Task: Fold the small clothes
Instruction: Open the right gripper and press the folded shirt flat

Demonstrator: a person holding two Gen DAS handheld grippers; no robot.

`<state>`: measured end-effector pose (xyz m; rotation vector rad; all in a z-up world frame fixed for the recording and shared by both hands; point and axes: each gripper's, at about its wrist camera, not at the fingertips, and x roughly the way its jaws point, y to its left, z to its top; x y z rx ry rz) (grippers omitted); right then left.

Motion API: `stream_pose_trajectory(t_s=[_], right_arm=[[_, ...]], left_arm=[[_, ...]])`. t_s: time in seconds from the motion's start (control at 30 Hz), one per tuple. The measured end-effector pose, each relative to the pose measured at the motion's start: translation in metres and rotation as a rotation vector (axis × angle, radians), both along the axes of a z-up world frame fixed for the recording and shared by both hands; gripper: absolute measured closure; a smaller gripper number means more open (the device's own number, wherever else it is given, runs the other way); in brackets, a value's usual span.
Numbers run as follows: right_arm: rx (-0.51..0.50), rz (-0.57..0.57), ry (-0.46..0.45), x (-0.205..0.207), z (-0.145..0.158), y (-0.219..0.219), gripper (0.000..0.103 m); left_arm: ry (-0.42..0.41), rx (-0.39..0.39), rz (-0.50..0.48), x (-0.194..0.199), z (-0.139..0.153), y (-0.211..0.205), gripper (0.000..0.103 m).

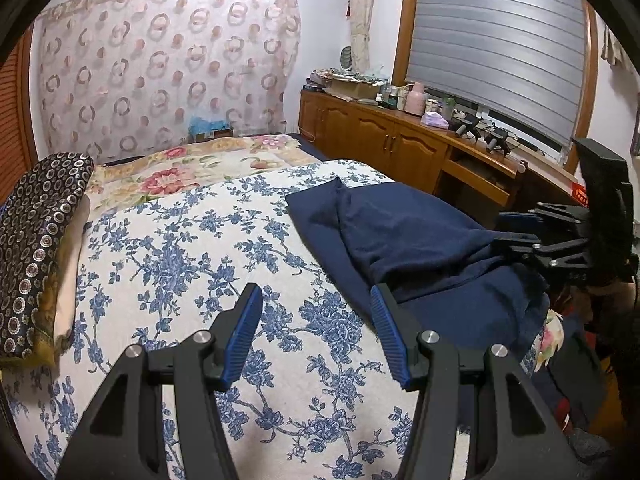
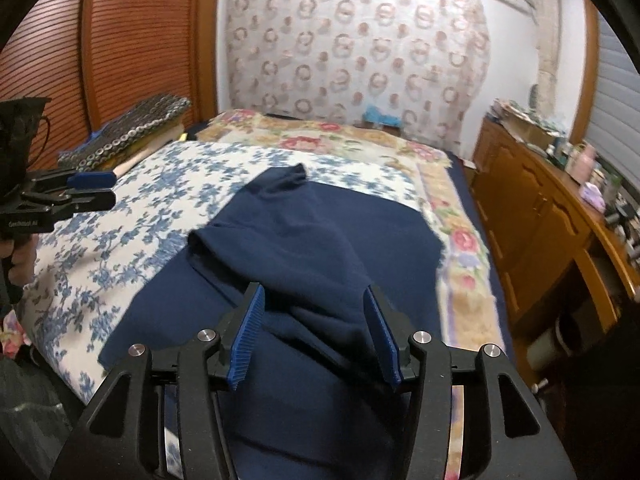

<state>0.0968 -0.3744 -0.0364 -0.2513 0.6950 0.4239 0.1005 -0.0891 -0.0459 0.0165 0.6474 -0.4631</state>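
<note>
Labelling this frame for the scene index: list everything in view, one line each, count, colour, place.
navy garment: 1, dark blue, partly folded on the bed's right side
floral quilt: 1, white with blue flowers, covering the bed
flowered blanket: 1, cream with pink blooms, far end of the bed
patterned pillow: 1, black with ring print, bed's left edge
sideboard: 1, brown wood, under the window, cluttered top
window blind: 1, grey, lowered
curtain: 1, sheer with pink circles, far wall
left tongs: 1, black with blue pads, open over the quilt
right tongs: 1, black with blue pads, open above the garment
</note>
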Motion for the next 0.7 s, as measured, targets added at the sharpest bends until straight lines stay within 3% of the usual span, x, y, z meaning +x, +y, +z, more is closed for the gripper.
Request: stream_pose_trajectory(t_s=[0.4,0.7], right_arm=[[-0.073,0.136,0.088,0.029,-0.027,0.060,0.045],[-0.047,0.169,0.165,0.044,-0.045,0.078,0.043]], left_arm=[[0.008,-0.003,0.001,-0.002,-0.004,0.000,0.048],[0.012,-0.003,0.001,-0.002,-0.007,-0.001,0.048]])
